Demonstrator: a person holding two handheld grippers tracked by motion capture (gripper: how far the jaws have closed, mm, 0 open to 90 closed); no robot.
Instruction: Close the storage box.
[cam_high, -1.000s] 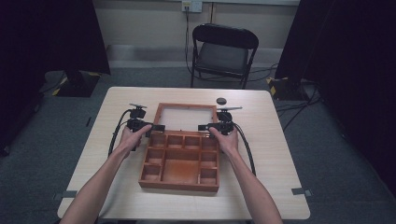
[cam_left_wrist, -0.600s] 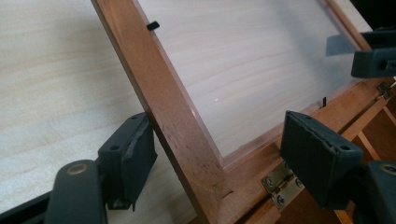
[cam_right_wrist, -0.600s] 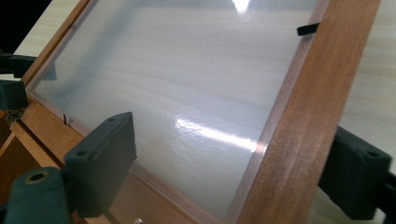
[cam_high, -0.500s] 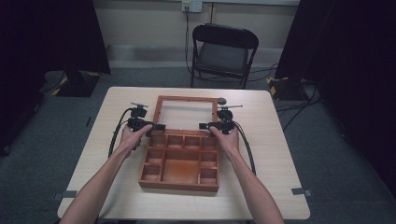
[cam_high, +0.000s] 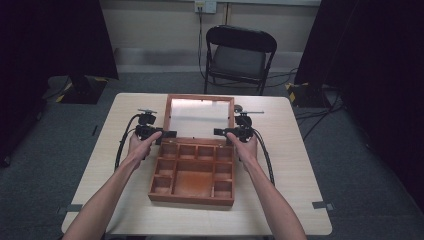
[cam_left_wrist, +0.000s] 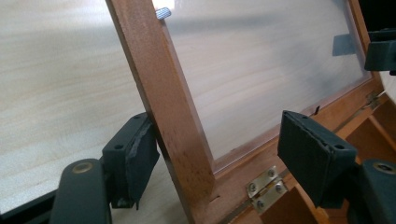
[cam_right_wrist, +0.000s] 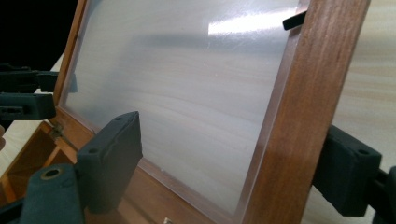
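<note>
Wooden box (cam_high: 192, 172) sits mid-counter (cam_high: 295, 165), divided into compartments, all looking empty. Its lid (cam_high: 199, 116), a wood frame around a clear pane, is raised and tilted back toward the far edge, hinged along the rear wall; brass hinge (cam_left_wrist: 266, 183) seen in the left gripper view.

Left gripper (cam_high: 165, 134): jaws wide open, straddling the lid's left frame rail; outer pad appears to touch the rail, inner pad well apart.

Right gripper (cam_high: 222, 132): jaws wide open, straddling the right rail; whether either pad touches it cannot be told.

Folding chair (cam_high: 239, 55) beyond the counter. No legible writing or brand marks.
</note>
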